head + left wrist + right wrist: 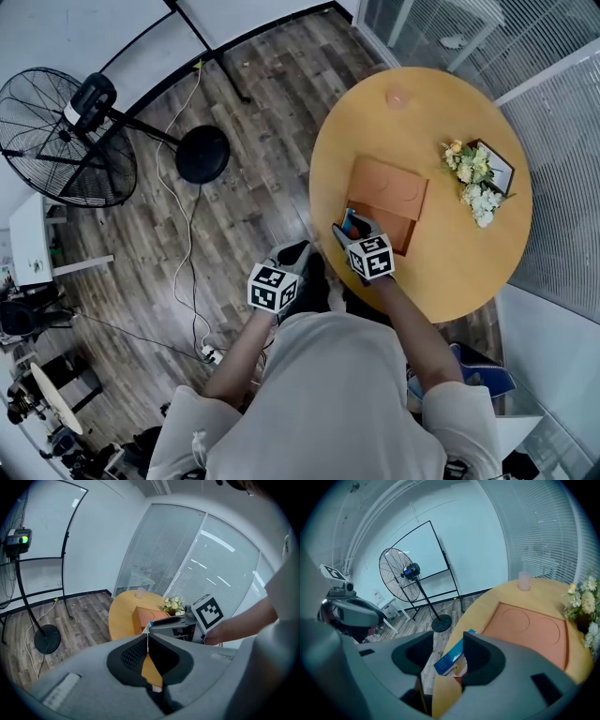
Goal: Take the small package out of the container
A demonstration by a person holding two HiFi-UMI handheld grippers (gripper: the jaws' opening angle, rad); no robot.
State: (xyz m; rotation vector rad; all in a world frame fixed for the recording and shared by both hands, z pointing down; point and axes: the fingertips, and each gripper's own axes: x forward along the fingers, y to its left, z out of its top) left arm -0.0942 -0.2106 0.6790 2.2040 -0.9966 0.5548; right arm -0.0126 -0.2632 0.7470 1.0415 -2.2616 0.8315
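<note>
Right claw [448, 651] clamped on small package [449, 662], just beside orange container's [529, 630] near edge over round surface [450, 262]. Left claw [147, 638] closed, empty, off to the side. Extraction looks nearly done; next, carry package clear.

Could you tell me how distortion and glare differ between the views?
Head view: mild bending, even light. Left gripper view: heavy fisheye, black corners, light streaks on the glass wall. Right gripper view: same fisheye, bluish cast, small package soft.
</note>
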